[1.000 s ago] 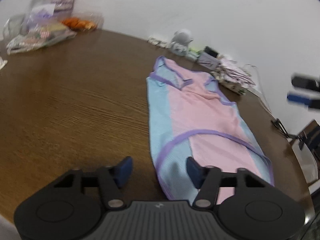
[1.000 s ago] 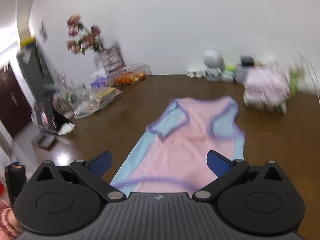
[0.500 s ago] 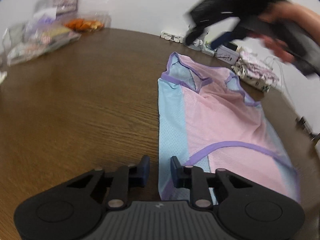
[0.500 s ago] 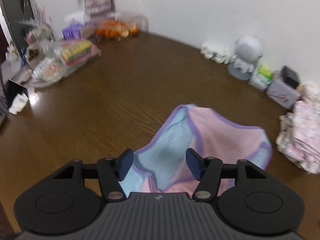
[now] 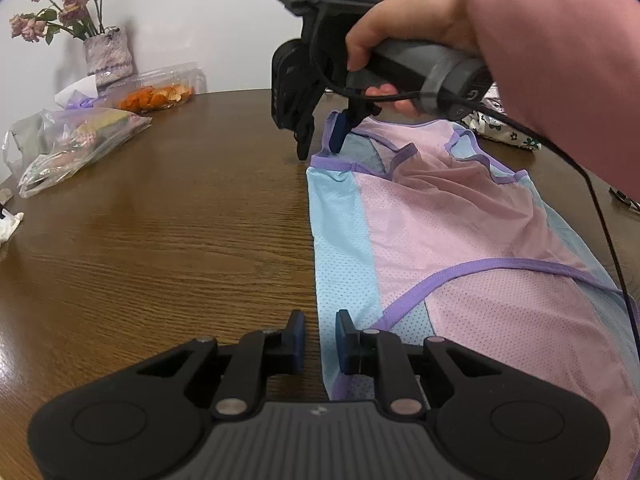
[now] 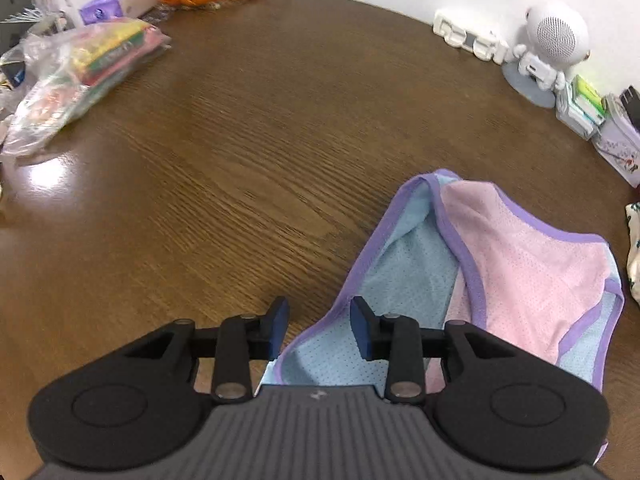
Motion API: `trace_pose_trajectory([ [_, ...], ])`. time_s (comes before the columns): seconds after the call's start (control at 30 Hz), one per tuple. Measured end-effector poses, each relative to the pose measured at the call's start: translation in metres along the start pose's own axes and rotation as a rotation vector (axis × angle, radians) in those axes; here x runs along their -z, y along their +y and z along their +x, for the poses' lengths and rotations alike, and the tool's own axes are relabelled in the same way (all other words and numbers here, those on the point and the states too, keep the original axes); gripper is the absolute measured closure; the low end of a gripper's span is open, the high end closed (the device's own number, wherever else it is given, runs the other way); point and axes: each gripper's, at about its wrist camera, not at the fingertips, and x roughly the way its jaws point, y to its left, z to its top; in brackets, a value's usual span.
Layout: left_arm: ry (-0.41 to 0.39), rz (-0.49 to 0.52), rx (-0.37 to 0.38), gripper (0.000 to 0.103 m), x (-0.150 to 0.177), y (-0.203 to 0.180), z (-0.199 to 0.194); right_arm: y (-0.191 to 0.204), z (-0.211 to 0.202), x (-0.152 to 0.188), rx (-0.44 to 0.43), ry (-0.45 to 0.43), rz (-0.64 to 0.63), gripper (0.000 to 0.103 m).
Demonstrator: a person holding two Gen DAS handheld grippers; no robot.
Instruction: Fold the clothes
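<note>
Left gripper [image 5: 320, 338], black with blue pads, sits low over the near hem corner of the pink, light-blue and purple-trimmed mesh sleeveless top [image 5: 452, 240]. Jaws nearly together, a narrow gap remaining; the blue side edge of the top runs into that gap. Whether the pads actually press the cloth cannot be told.

The top lies flat on the dark brown wood-grain round table [image 5: 160, 220], hem toward the left camera, shoulder straps at the far end.

Right gripper [image 6: 318, 330], same black-and-blue build, points steeply down at the far strap. Jaws closing, still apart; the purple-bound blue strap edge lies between the pads, not yet pinched. From the left wrist view, a hand [image 5: 404, 36] in a pink sleeve [image 5: 560, 60] holds this gripper's grey handle, fingertips at the strap corner.

Further off: clear plastic bag of coloured packets [image 5: 76, 144]; clear tray of orange peel [image 5: 156, 96]; vase of dried pink roses [image 5: 108, 56]. Against the white wall, a small white round-headed speaker figure [image 6: 550, 46].
</note>
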Motion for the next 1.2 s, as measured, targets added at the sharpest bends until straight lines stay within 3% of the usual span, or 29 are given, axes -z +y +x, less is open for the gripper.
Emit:
trace_pose_trajectory([
  [0.17,0.000,0.005,0.009,0.092,0.000,0.000,0.000,0.000,0.002,0.001,0.001,0.005,-0.001,0.081],
  [0.23,0.002,0.002,0.017,0.101,-0.001,0.000,0.000,-0.002,0.001,0.002,0.003,-0.001,0.009,0.089],
  [0.33,0.003,-0.007,0.025,0.103,0.001,-0.002,-0.002,-0.010,0.000,0.003,-0.013,-0.007,0.034,0.098],
  [0.57,-0.032,-0.006,0.033,0.103,0.001,-0.004,-0.011,-0.025,-0.010,0.006,-0.084,-0.052,0.069,0.101],
  [0.67,-0.094,0.057,0.039,0.103,-0.004,-0.017,-0.029,-0.036,-0.022,0.007,-0.147,-0.081,0.094,0.101],
  [0.8,-0.166,0.212,0.085,0.103,-0.008,-0.053,-0.050,-0.060,-0.046,0.011,-0.234,-0.138,0.118,0.102],
  [0.9,-0.181,0.300,0.133,0.103,-0.007,-0.080,-0.052,-0.085,-0.063,0.018,-0.263,-0.178,0.134,0.102],
  [0.97,-0.156,0.305,0.154,0.103,-0.006,-0.090,-0.045,-0.100,-0.066,0.025,-0.254,-0.184,0.153,0.102],
  [1.07,-0.118,0.261,0.144,0.103,-0.004,-0.087,-0.032,-0.102,-0.061,0.036,-0.286,-0.170,0.131,0.093],
  [1.13,-0.105,0.234,0.134,0.103,-0.002,-0.083,-0.028,-0.087,-0.057,0.038,-0.283,-0.154,0.086,0.065],
  [1.2,-0.099,0.220,0.131,0.103,-0.002,-0.080,-0.026,-0.061,-0.051,0.037,-0.246,-0.135,0.016,0.065],
])
